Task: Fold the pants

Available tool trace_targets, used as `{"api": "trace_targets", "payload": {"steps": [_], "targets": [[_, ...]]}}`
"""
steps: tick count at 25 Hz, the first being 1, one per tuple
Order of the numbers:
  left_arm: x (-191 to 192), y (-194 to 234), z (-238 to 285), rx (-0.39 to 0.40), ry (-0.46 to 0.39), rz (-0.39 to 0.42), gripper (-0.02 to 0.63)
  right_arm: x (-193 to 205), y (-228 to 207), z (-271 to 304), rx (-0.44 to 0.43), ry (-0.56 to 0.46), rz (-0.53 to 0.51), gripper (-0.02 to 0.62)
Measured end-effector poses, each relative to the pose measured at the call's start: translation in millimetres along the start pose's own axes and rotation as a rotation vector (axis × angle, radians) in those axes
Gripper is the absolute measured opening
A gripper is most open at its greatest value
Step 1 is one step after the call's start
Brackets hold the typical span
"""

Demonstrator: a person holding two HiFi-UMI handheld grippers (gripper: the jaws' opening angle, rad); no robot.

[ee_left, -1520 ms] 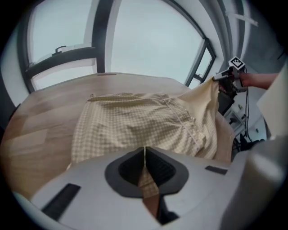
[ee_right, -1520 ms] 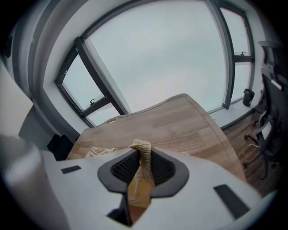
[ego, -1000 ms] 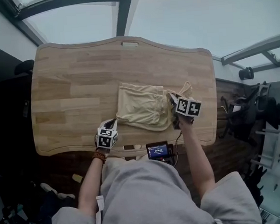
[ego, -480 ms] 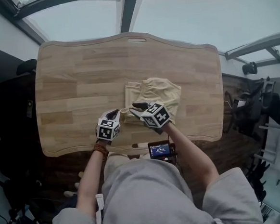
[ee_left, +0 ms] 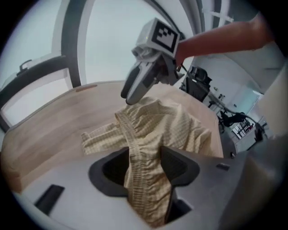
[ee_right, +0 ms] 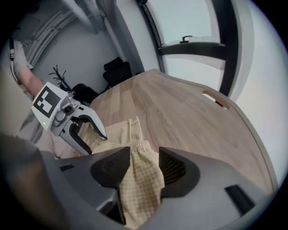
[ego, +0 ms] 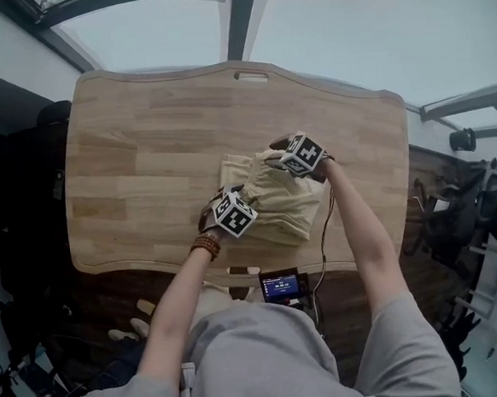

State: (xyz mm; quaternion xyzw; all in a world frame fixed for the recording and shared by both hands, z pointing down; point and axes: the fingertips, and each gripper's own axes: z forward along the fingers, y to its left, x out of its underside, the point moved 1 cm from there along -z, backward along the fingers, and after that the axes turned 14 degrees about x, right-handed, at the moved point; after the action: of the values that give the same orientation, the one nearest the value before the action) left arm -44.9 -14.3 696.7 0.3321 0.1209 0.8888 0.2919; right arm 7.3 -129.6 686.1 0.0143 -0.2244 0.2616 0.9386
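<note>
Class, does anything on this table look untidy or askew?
Yes: the pants lie crumpled and slanted to the edges of the table, with a lower layer poking out toward the head view's left rather than lined up.

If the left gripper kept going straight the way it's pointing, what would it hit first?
The pants: the left gripper points down into the cloth, whose waistband lies between its jaws, which have just been opening. The table probably follows right beneath; depth is unclear.
</note>
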Motion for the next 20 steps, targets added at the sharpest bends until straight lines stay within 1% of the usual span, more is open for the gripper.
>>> {"api": "trace_targets", "payload": {"steps": [2, 3, 4, 5, 6, 7, 8, 9, 11, 13, 15, 16, 18, 19, 20], "targets": [[8.2, 8.4, 13.4, -0.017, 0.058, -0.029, 0.221, 4.3, 4.9, 14.3, -0.067, 0.042, -0.06, 0.204], [10.5, 11.1, 16.7, -0.025, 0.076, -0.034, 0.211, 6.3, 6.7, 21.8, -0.086, 0.065, -0.089, 0.204], [10.3, 12.7, 17.3, -0.036, 0.088, -0.019, 0.176, 7.9, 7.8, 28.7, -0.092, 0.089, -0.125, 0.201], [7.8, 12.8, 15.3, -0.057, 0.092, 0.014, 0.15, 9.7, 9.4, 33.7, -0.088, 0.108, -0.172, 0.18], [3.5, 11.2, 11.1, -0.087, 0.088, 0.061, 0.128, 11.7, 12.6, 35.5, -0.082, 0.117, -0.226, 0.113], [-1.5, 8.1, 5.3, -0.12, 0.079, 0.113, 0.122, 13.1, 16.8, 33.3, -0.075, 0.112, -0.278, 0.047], [-6.2, 3.6, -1.5, -0.147, 0.064, 0.158, 0.121, 12.8, 21.0, 26.7, -0.07, 0.093, -0.319, 0.022], [-10.4, -2.3, -9.1, -0.162, 0.044, 0.188, 0.118, 9.5, 24.8, 15.4, -0.067, 0.057, -0.338, 0.017], [-18.1, -17.9, -27.1, -0.165, -0.023, 0.211, 0.114, -4.2, 30.8, -19.3, -0.067, -0.052, -0.325, 0.017], [-24.3, -40.0, -49.3, -0.146, -0.121, 0.216, 0.114, -16.3, 40.8, -62.0, -0.092, -0.165, -0.31, 0.017], [-26.9, -66.2, -72.3, -0.1, -0.233, 0.192, 0.115, -22.7, 58.3, -100.8, -0.16, -0.236, -0.315, 0.017], [-26.0, -79.2, -82.5, -0.059, -0.293, 0.156, 0.115, -25.5, 68.6, -115.4, -0.205, -0.254, -0.318, 0.017], [-17.5, -98.6, -98.2, 0.026, -0.401, 0.051, 0.115, -33.7, 88.5, -128.4, -0.281, -0.267, -0.327, 0.017], [-8.8, -101.3, -103.7, 0.044, -0.438, -0.006, 0.117, -39.6, 97.1, -125.3, -0.305, -0.265, -0.338, 0.017], [2.5, -98.0, -107.3, 0.037, -0.458, -0.063, 0.117, -46.5, 104.6, -116.2, -0.318, -0.26, -0.354, 0.017]]}}
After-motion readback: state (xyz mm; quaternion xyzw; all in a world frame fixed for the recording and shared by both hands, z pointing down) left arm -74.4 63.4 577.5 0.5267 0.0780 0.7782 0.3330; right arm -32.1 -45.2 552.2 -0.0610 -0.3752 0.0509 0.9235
